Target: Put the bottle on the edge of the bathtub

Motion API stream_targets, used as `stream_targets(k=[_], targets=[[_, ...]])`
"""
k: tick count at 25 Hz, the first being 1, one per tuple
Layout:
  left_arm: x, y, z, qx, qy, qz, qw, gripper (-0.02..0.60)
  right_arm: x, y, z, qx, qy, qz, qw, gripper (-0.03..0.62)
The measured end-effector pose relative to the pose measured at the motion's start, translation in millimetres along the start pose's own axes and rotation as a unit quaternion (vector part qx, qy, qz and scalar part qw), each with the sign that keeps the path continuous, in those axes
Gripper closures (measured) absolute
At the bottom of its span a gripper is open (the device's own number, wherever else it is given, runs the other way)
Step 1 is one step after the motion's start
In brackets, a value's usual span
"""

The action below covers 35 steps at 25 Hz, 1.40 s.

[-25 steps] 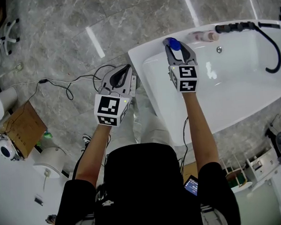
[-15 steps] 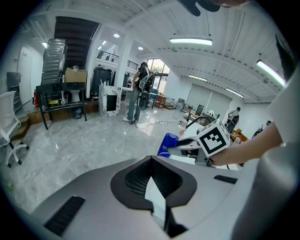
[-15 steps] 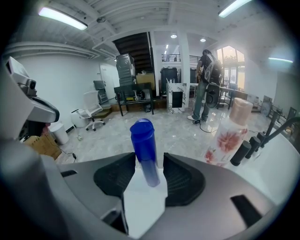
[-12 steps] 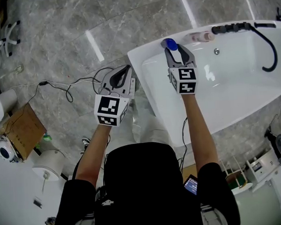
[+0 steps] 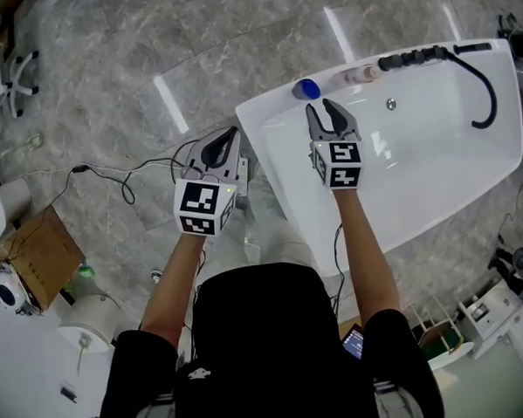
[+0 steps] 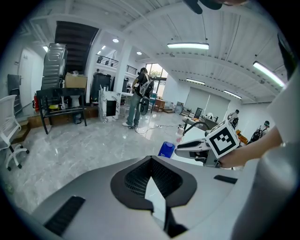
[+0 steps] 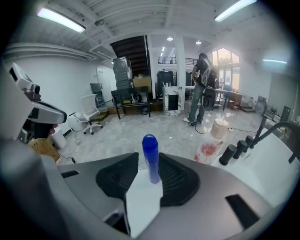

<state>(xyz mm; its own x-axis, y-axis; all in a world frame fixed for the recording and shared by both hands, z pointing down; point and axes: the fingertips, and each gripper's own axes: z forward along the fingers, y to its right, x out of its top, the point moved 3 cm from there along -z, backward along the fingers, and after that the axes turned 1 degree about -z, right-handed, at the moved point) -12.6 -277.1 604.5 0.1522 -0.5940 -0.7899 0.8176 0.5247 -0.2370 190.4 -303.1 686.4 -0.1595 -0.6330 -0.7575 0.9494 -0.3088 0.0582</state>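
White bathtub, its rim beyond the right fingers. Right gripper: fingers released, just been closing partway, nothing between the pads. Left gripper: fingers clenched together, empty, over the marble floor. Blue bottle: upright on the tub edge, just ahead of the right fingertips, not touching. Pink-labelled bottle: on the rim, further right.

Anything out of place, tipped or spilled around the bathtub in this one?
Nothing stands out. The blue bottle stands upright on the bathtub rim, clear of the pink bottle further along the same rim. Nothing looks spilled or damaged on the rim.
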Motion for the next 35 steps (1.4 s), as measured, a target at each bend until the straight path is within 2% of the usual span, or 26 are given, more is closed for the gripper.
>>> stream_targets(k=[3, 9, 15, 20, 35], targets=[[7, 0, -16, 0.001, 0.007, 0.002, 1.0000, 0.569, 14, -4, -27, -0.011, 0.018, -0.003, 1.000, 0.521], [26, 4, -48, 0.000, 0.022, 0.005, 0.9997, 0.569, 45, -20, -77, -0.005, 0.049, 0.006, 0.999, 0.555], [46, 16, -83, -0.013, 0.040, 0.025, 0.9988, 0.569, 80, -47, -127, -0.007, 0.087, -0.001, 0.996, 0.568], [63, 21, -117, -0.017, 0.065, 0.026, 0.9974, 0.569, 108, -72, -166, -0.013, 0.123, 0.001, 0.992, 0.569], [103, 31, -216, -0.017, 0.137, 0.078, 0.9873, 0.569, 144, -135, -265, -0.032, 0.194, 0.007, 0.980, 0.569]])
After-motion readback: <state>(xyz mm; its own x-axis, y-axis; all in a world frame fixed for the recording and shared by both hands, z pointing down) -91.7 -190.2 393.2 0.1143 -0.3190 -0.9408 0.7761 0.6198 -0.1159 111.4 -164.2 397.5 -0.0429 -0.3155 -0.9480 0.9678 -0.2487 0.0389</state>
